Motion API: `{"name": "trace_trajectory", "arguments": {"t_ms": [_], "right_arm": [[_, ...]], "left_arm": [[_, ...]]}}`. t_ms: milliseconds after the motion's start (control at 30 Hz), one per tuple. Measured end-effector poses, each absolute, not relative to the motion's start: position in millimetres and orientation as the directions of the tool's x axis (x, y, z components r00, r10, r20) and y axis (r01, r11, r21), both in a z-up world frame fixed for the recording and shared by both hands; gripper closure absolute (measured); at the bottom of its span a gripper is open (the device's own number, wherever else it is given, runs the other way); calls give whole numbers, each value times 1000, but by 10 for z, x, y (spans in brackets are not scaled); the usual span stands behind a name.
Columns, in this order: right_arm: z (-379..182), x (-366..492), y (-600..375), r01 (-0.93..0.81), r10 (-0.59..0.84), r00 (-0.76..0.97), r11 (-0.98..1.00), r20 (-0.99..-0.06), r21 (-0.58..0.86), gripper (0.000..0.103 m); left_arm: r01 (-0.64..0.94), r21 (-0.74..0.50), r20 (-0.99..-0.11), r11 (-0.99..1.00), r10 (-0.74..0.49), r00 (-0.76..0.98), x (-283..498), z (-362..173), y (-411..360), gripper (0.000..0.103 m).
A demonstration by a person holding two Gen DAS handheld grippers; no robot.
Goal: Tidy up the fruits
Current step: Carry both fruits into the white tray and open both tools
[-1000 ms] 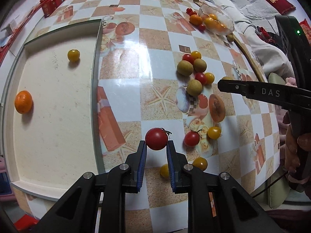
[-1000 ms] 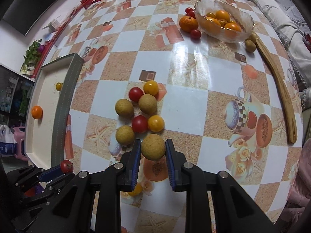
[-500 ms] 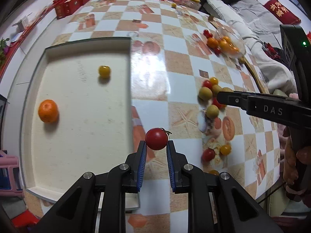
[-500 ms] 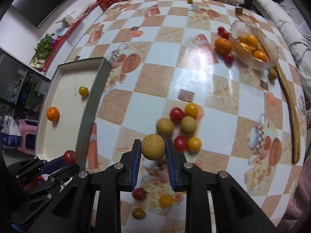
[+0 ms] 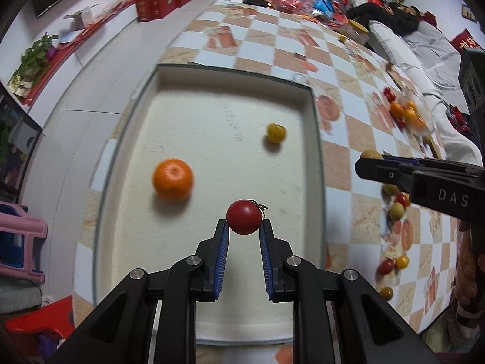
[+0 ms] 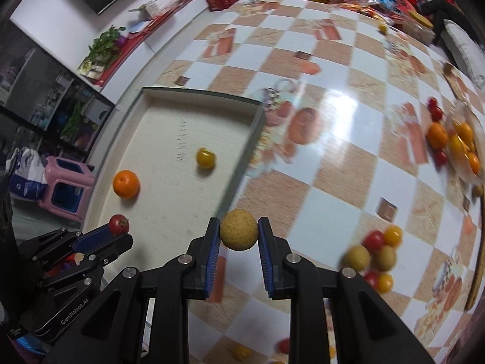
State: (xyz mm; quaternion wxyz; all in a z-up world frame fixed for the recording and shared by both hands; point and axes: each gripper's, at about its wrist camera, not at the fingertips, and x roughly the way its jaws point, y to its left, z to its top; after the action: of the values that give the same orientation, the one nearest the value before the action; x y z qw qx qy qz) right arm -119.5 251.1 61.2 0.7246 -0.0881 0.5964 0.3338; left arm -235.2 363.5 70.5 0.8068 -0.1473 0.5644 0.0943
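We've got the left tongs (image 5: 244, 224) pinching a red cherry tomato (image 5: 244, 217) at the tips, held over the tray (image 5: 316, 163), near its right wall. Right tongs (image 6: 239, 233) are clamped on a tan longan (image 6: 239, 234), over the bench (image 6: 333, 163) just right of the tray wall. In the tray: an orange (image 5: 172, 179) and a yellow tomato (image 5: 275, 132) (well apart). Loose fruit cluster (image 6: 374, 254) sits on the bench right of the right tongs.
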Motion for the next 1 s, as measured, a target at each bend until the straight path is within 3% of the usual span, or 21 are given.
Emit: {"name": "trace_trajectory", "arguments": {"t_ms": [433, 800, 867, 900, 933, 1000], "right_arm": [[311, -1357, 3137, -693, 345, -32, 669, -938, 270, 76], [30, -1799, 3321, -832, 245, -27, 532, -969, 157, 75], [30, -1855, 3336, -854, 237, -7, 504, -972, 129, 70], [25, -1902, 3356, -868, 235, -2, 482, -972, 118, 63], [22, -1937, 3367, -877, 230, 8, 468, -973, 104, 49], [5, -2014, 3375, -895, 216, 35, 441, -976, 66, 40]], "left_arm": [[-351, -49, -925, 935, 90, 369, -1616, 513, 4330, 81], [-316, 9, -945, 949, 111, 307, -1461, 252, 4339, 80], [-311, 16, -948, 950, 113, 297, -1454, 222, 4339, 79], [-310, 23, -949, 950, 118, 294, -1454, 213, 4339, 72], [-311, 26, -948, 950, 122, 294, -1458, 216, 4342, 52], [-317, 33, -941, 948, 136, 311, -1471, 240, 4340, 33]]}}
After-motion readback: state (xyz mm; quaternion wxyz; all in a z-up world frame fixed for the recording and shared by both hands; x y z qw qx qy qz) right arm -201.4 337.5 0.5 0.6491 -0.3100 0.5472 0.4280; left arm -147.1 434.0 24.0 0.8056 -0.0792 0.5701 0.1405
